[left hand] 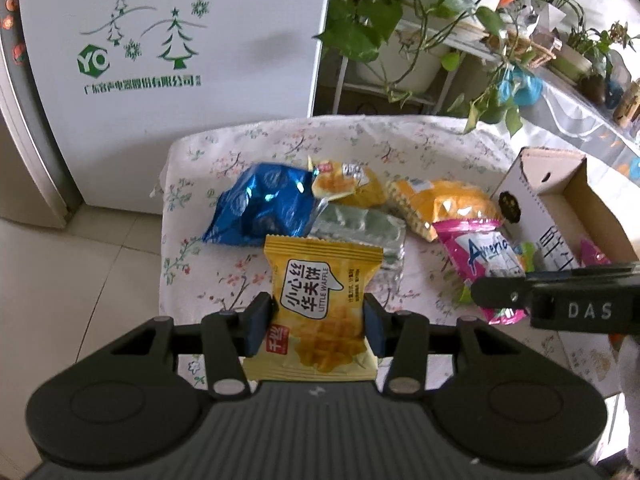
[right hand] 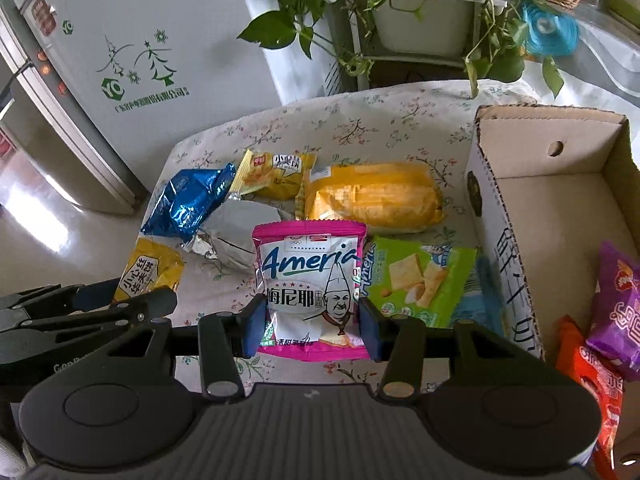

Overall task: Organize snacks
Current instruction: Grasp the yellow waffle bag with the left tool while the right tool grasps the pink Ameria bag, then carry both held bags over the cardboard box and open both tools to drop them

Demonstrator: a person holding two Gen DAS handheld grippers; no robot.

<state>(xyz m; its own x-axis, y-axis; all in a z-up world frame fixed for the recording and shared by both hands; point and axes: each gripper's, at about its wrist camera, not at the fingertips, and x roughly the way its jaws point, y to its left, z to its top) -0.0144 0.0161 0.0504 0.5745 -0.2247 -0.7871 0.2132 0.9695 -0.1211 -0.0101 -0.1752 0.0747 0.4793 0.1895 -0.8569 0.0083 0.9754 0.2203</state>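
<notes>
- Left wrist view: my left gripper (left hand: 318,322) clamps the yellow waffle packet (left hand: 322,304) by its sides, clear of the near pile.
- My right gripper (right hand: 310,326) pinches the pink Ameria packet (right hand: 310,288), ready, I judge, for the cardboard box (right hand: 560,184) at right.

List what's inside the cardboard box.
In the box: a purple packet and an orange-red packet near its front. The rest is bare cardboard; the near corner is out of view.
</notes>
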